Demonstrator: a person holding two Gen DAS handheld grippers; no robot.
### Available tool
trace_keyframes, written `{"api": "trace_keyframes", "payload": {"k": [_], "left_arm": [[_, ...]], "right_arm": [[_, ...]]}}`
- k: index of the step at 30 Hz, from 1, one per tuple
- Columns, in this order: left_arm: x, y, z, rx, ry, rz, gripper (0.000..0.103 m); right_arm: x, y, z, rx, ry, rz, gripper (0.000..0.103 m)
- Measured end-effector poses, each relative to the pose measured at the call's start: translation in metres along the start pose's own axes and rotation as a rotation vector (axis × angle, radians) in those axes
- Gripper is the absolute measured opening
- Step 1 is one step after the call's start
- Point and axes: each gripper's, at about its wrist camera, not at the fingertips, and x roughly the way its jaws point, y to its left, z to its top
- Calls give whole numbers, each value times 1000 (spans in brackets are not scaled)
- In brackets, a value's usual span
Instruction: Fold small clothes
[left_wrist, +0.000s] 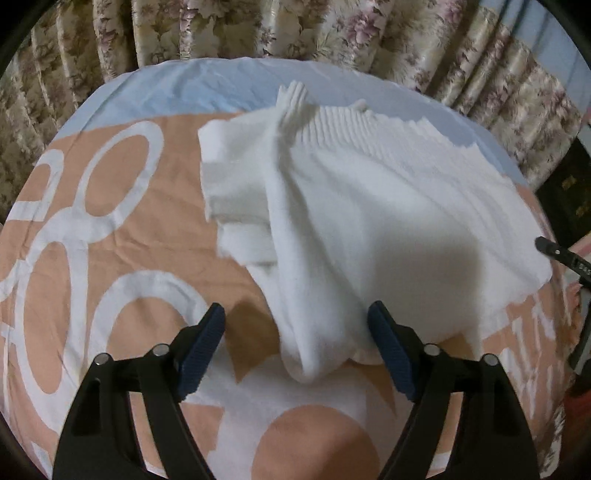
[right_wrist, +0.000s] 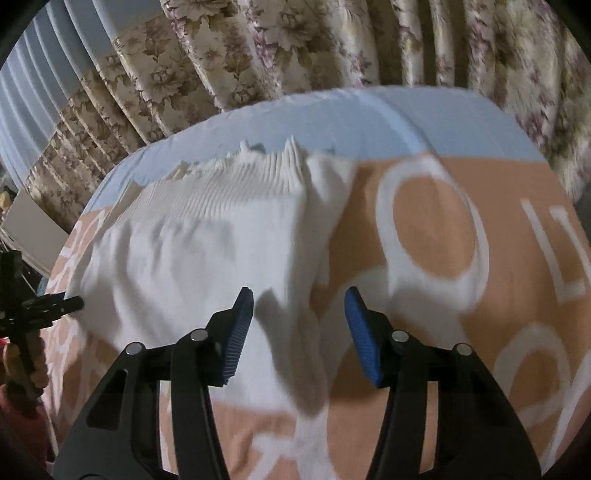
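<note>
A white knitted garment (left_wrist: 369, 206) lies spread on a bed sheet (left_wrist: 110, 258) printed with orange and white shapes, its ribbed hem toward the curtain. A long fold runs from the hem down to my left gripper (left_wrist: 295, 314), which is open with the fold's end lying loose between its blue pads. In the right wrist view the same garment (right_wrist: 207, 236) fills the left half. My right gripper (right_wrist: 299, 299) is open over the garment's right edge, a hanging flap of cloth between its fingers without being pinched.
A flowered curtain (left_wrist: 295, 29) hangs close behind the bed's far edge. Dark furniture (left_wrist: 569, 192) stands at the right. The right gripper's tip (left_wrist: 554, 253) shows at the cloth's right edge, and the left gripper (right_wrist: 44, 306) shows at its left edge in the right wrist view.
</note>
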Motion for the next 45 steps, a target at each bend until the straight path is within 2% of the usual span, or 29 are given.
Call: {"api": "trace_keyframes", "payload": {"k": [1,2,5,7,9,13,14,17,19,21,22,24,26,28,30,32,33,35,38,42,45], "left_arm": [[-1,-1,-2,5,0,-17,64],[-3,-5,-4,14,-3,-50,47],[-8,-13,-7,63,-24,-35,36],[-9,-15,-8,90,-28,-41,29],[-12,-12,-5,110,-24,-59,25],[-33,6,1,108,-24,-119,16],[-36,9,0,104,-20,-121,16],[-26,21,-11,91,20,-62,15],[-17,27,-21,70,39,-69,16],[-21,28,-26,49,12,-75,15],[-25,27,-26,45,1,-66,18],[-33,19,-26,67,-20,9,18],[-44,6,-25,114,-54,85,26],[-58,-13,-23,162,-101,123,62],[-67,-27,-18,183,-148,133,80],[-66,-42,-9,173,-163,113,82],[-62,-48,-3,166,-161,110,84],[-48,-62,11,143,-158,114,84],[-28,-73,31,110,-151,78,86],[0,-81,61,91,-166,125,86],[25,-69,73,51,-126,156,86]], "right_arm": [[-2,1,-6,-3,2,-2,51],[-3,3,-9,-8,3,-2,47],[-3,6,-15,-12,24,20,20],[-3,10,-18,-29,21,23,8],[-3,14,-19,-51,13,13,8],[-21,14,-12,-31,-13,79,7],[-25,13,-11,-22,-17,93,7],[-29,0,-13,33,1,111,7],[-14,-10,-22,56,53,84,7],[-3,-12,-32,38,77,59,7],[-3,-10,-35,25,73,51,7],[-6,-5,-36,0,50,20,9],[-16,3,-33,-36,10,-13,17],[-36,14,-30,-89,-79,-38,19],[-48,21,-28,-122,-143,-72,30],[-53,30,-24,-143,-199,-78,48],[-49,33,-21,-139,-199,-69,51],[-34,42,-14,-134,-179,-48,51],[-12,54,-3,-152,-160,-38,51],[10,64,20,-143,-157,-18,51],[22,62,32,-138,-145,-26,51]]}}
